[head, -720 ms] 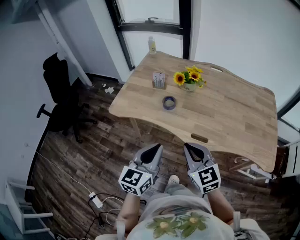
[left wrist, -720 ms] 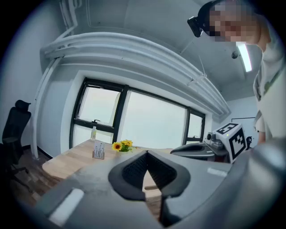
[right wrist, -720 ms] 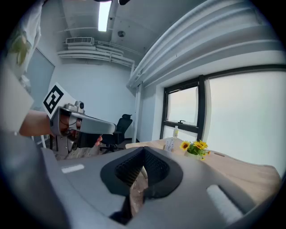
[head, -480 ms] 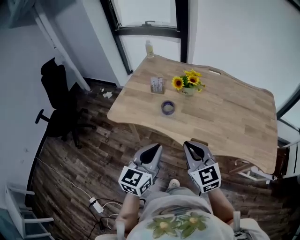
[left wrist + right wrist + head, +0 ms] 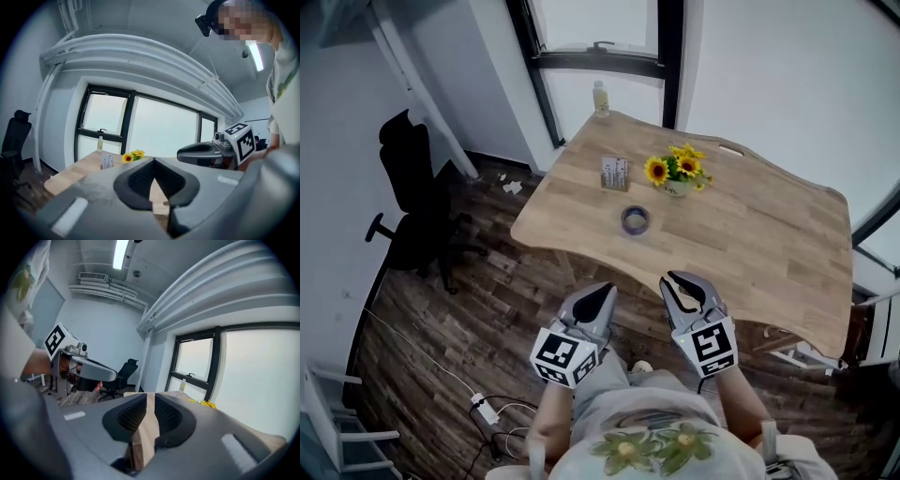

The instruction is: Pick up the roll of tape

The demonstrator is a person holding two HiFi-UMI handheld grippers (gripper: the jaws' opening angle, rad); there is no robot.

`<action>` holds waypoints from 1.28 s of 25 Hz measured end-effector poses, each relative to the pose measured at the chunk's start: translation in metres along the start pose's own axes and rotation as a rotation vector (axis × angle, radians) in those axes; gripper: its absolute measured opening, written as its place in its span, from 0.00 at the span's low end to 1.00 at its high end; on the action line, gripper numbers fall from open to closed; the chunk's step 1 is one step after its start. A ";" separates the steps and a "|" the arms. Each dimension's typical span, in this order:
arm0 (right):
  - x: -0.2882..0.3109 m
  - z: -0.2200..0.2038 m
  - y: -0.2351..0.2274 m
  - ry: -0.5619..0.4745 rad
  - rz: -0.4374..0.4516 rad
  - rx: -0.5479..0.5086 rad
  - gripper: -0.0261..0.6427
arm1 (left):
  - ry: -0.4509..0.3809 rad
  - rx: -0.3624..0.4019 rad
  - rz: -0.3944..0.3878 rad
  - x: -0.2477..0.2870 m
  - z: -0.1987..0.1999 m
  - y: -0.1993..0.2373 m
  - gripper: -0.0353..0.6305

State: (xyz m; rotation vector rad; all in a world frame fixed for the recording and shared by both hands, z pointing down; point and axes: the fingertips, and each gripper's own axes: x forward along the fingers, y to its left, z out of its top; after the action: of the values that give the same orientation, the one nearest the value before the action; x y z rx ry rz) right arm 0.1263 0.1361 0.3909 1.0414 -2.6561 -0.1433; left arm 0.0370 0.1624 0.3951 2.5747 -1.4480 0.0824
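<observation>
Sunflowers (image 5: 675,170) stand on the wooden table (image 5: 759,239) (a black chair (image 5: 411,202) sits well apart).

Pale wooden surface (image 5: 750,234): jointed planks, visible grain, smooth satin finish, no glare. Dark plank floor (image 5: 469,319): wood-look, matt, mottled. Left tongs (image 5: 607,288) & right tongs (image 5: 673,279): grey plastic shells, matt, faintly grainy; black pads (image 5: 127,417) ribbed, rubbery-looking. Black office chair (image 5: 411,187): matt, prob. cloth or mesh. Black window frame (image 5: 668,37): smooth, semi-gloss, looks like metal. Small purple roll of tape (image 5: 636,221): too small to judge finish. Person's pale shirt (image 5: 647,417): soft cloth w/ printed pattern.
</observation>
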 end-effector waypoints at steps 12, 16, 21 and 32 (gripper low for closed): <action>0.027 -0.011 -0.010 0.053 0.046 -0.023 0.26 | 0.036 -0.004 -0.016 0.020 -0.004 0.009 0.06; 0.041 -0.013 -0.019 0.067 0.048 -0.032 0.28 | 0.048 -0.010 -0.016 0.031 -0.007 0.016 0.06; 0.066 -0.021 -0.029 0.099 0.059 -0.036 0.30 | 0.066 -0.027 -0.015 0.045 -0.012 0.036 0.06; 0.133 -0.050 -0.054 0.201 0.097 -0.036 0.34 | 0.108 -0.063 -0.012 0.088 -0.020 0.092 0.06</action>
State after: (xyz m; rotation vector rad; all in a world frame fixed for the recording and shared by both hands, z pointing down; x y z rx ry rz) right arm 0.0833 0.0067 0.4581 0.8656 -2.5059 -0.0620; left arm 0.0056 0.0459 0.4396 2.4870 -1.3746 0.1688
